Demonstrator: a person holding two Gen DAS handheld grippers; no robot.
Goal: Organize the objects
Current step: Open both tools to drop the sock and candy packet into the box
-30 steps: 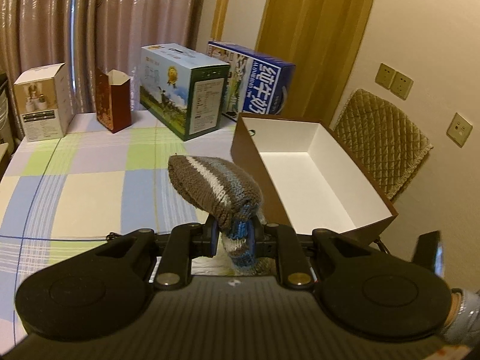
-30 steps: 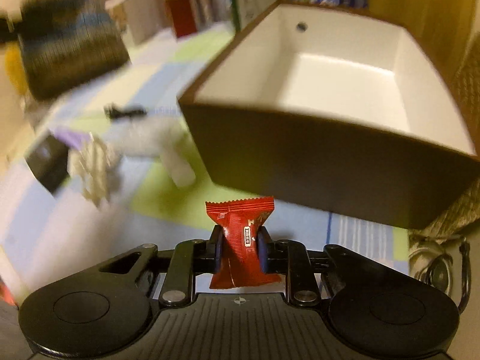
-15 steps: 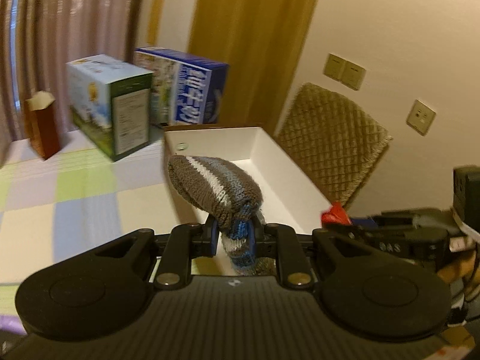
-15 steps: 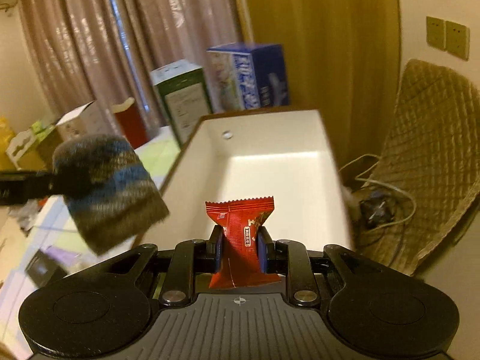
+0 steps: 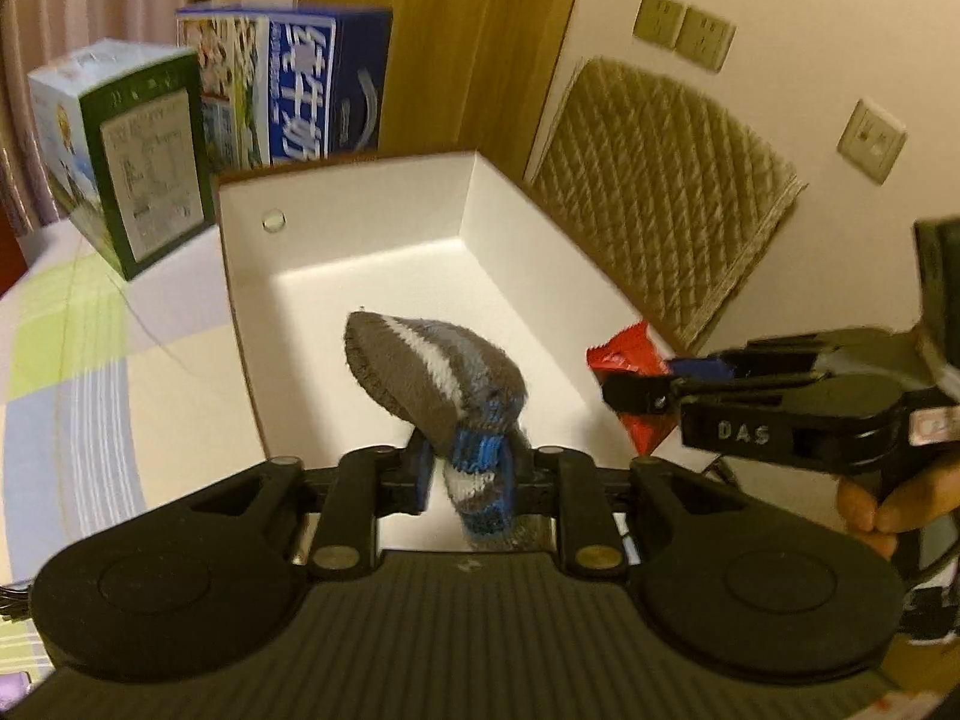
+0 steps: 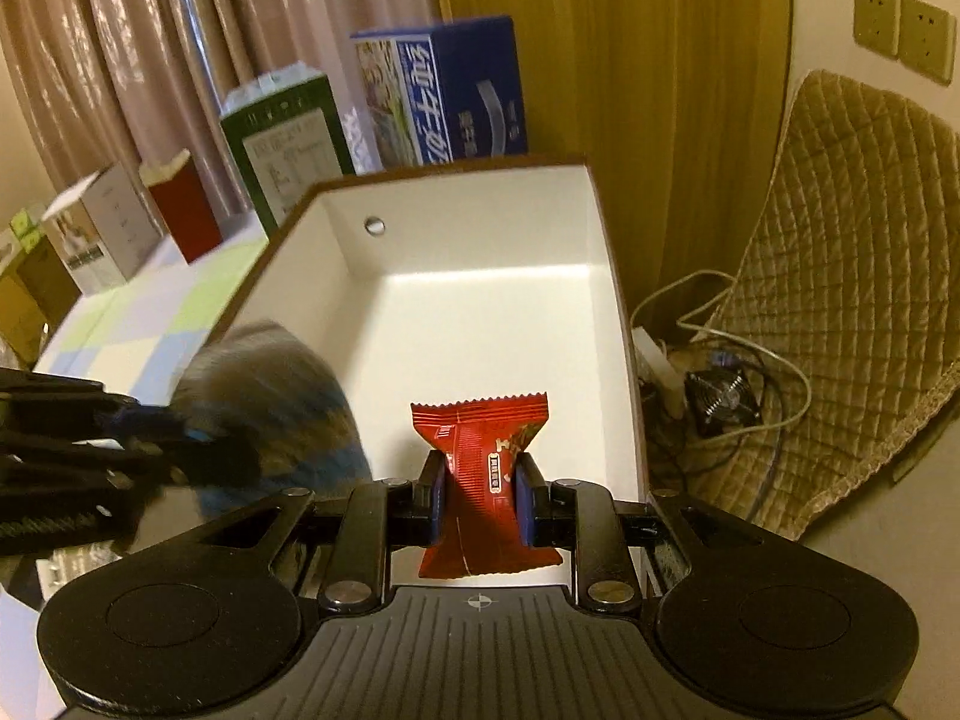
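Knitted and striped, the sock (image 5: 441, 381) hung pinched in our left gripper (image 5: 474, 474) above the white-lined box (image 5: 360, 228); our right gripper (image 6: 479, 501) clamped a red packet (image 6: 480, 468) over the same box, both poised, we judged, for dropping in.

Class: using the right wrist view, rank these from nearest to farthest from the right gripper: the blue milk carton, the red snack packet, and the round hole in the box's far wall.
1. Red snack packet: clamped in the right gripper.
2. Round hole: far wall of the white-lined box, upper left.
3. Blue milk carton: behind the box, by the curtain.
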